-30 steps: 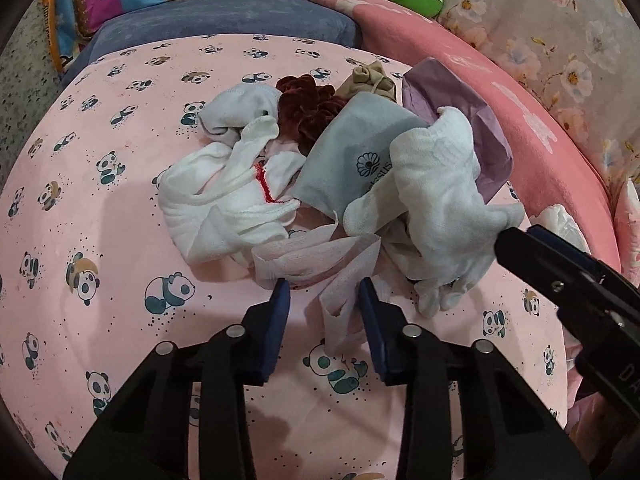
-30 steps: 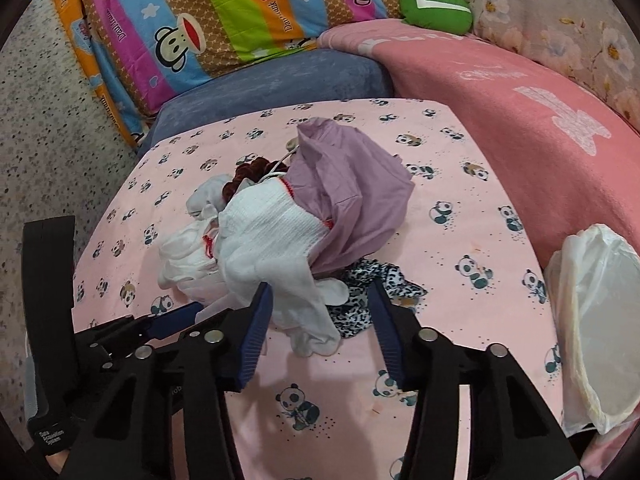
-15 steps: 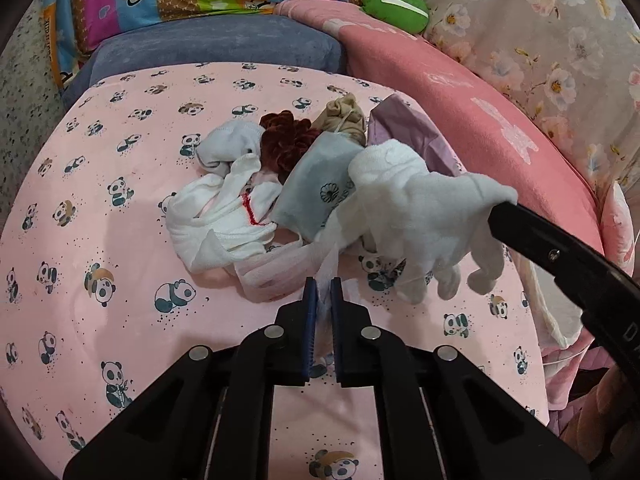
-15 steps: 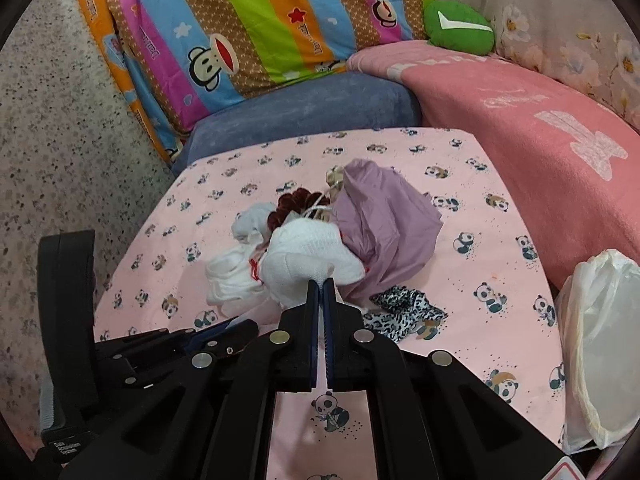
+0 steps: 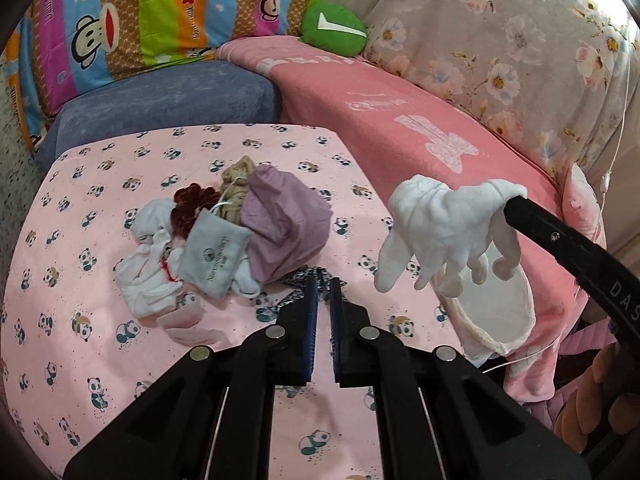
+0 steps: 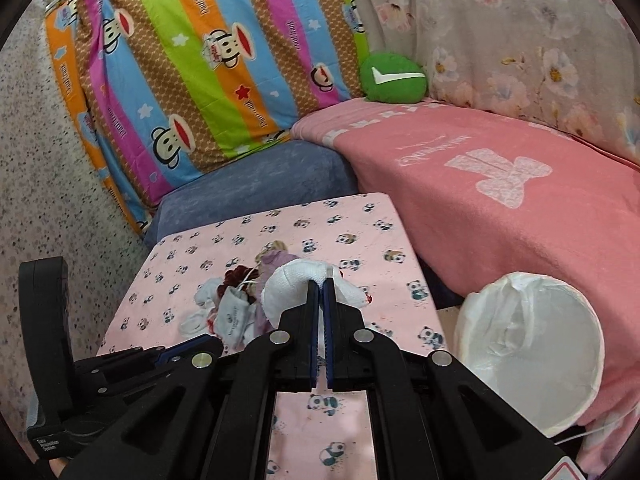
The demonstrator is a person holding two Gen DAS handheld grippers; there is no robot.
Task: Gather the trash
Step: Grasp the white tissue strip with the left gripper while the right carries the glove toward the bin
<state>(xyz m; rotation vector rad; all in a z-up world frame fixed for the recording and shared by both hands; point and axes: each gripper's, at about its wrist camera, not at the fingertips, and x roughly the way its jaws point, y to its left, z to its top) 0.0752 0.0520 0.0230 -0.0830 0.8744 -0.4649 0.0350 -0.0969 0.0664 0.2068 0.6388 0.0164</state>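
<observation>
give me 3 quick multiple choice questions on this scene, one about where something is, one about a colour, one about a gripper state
1. Where is the white fabric glove?
A. flat on the panda-print cloth
B. hanging in the air from the right gripper
C. inside the bin

2. What colour is the round plush cushion with a white tick?
A. green
B. red
C. yellow

3. What state is the left gripper in?
A. wide open over the pile
C. gripping the purple fabric bag
B. shut, with nothing visible between its fingers

Answers:
1 B: the left wrist view shows the glove dangling from the black finger, above the white-lined bin.
2 A: it is green in both views.
3 B: its blue pads stand almost together and the pile of cloth items lies beyond them.
</observation>
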